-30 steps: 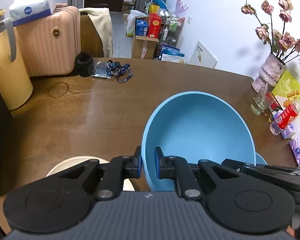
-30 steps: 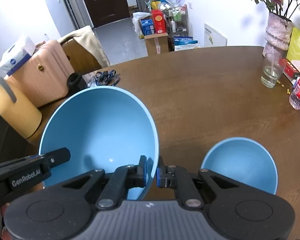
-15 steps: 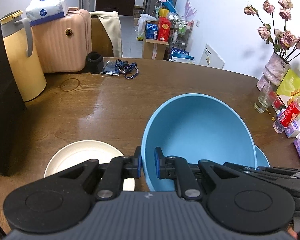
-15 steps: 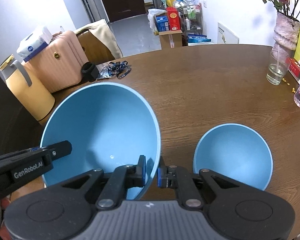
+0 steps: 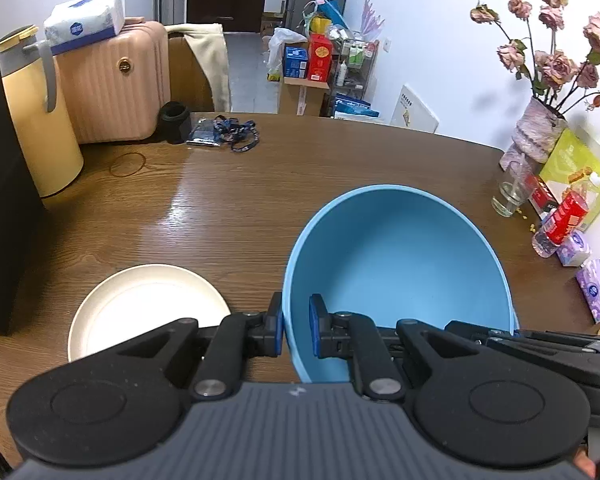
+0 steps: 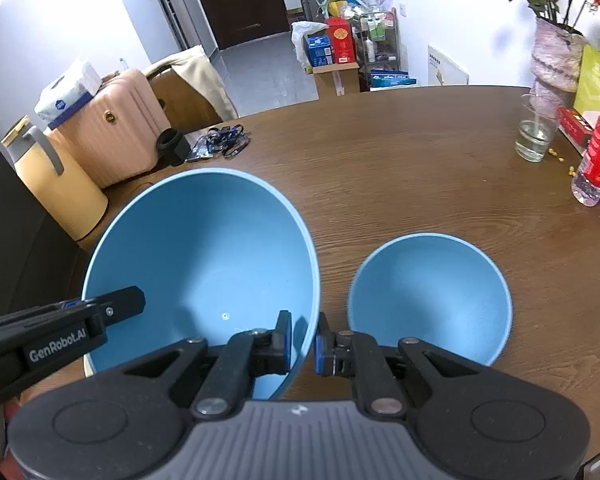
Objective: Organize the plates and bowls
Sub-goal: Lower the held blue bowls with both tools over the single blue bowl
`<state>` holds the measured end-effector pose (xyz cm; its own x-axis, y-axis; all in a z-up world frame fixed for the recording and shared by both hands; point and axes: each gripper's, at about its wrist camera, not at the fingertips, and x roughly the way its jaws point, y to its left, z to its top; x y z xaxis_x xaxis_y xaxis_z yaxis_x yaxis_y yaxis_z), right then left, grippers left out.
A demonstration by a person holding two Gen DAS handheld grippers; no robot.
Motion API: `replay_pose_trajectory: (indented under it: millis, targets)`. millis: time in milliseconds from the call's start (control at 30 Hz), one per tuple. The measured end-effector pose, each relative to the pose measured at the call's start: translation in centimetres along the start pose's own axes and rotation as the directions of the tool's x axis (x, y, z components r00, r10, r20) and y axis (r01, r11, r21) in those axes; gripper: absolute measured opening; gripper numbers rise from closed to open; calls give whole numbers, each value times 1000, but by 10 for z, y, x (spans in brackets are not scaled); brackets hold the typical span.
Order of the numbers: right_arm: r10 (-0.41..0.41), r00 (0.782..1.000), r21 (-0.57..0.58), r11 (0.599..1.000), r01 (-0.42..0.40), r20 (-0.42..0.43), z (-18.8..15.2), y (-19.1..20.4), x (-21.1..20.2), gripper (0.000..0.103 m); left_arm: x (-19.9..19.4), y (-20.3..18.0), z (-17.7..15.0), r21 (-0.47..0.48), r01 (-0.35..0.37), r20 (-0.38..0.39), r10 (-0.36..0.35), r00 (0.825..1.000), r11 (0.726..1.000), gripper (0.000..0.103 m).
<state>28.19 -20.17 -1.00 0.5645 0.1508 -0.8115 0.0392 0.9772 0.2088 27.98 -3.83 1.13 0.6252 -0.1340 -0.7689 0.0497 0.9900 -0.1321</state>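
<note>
A large blue bowl (image 5: 396,264) is held above the brown table by both grippers. My left gripper (image 5: 296,328) is shut on its left rim. My right gripper (image 6: 302,340) is shut on its right rim; the bowl also shows in the right wrist view (image 6: 204,256). A smaller blue bowl (image 6: 428,296) sits on the table to the right of it. A cream plate (image 5: 140,304) lies on the table to the left, partly hidden behind the left gripper's body.
A yellow jug (image 5: 40,128) and a black box (image 5: 4,208) stand at the left. A black cup (image 5: 174,122) and lanyard (image 5: 228,134) lie at the back. A glass (image 6: 534,142), vase (image 6: 552,60), bottle (image 6: 596,164) and packets crowd the right edge.
Both grippers have risen with the large bowl. More of the cream plate and the table shows now. The small bowl stays on the table.
</note>
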Motion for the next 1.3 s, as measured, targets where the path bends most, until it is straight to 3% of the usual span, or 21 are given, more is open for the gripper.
replay_pose_trajectory:
  millis: [767,1300]
  targets:
    - [-38,999,69,997,36,34,-3,-71,-19,11,12,-70,-8,61,49,-9,-48,999,997,13]
    - [-65,998,93,994,64,5,2,-119,-9,11,39,-111,-12,67,68,-53,-65,997,995,13]
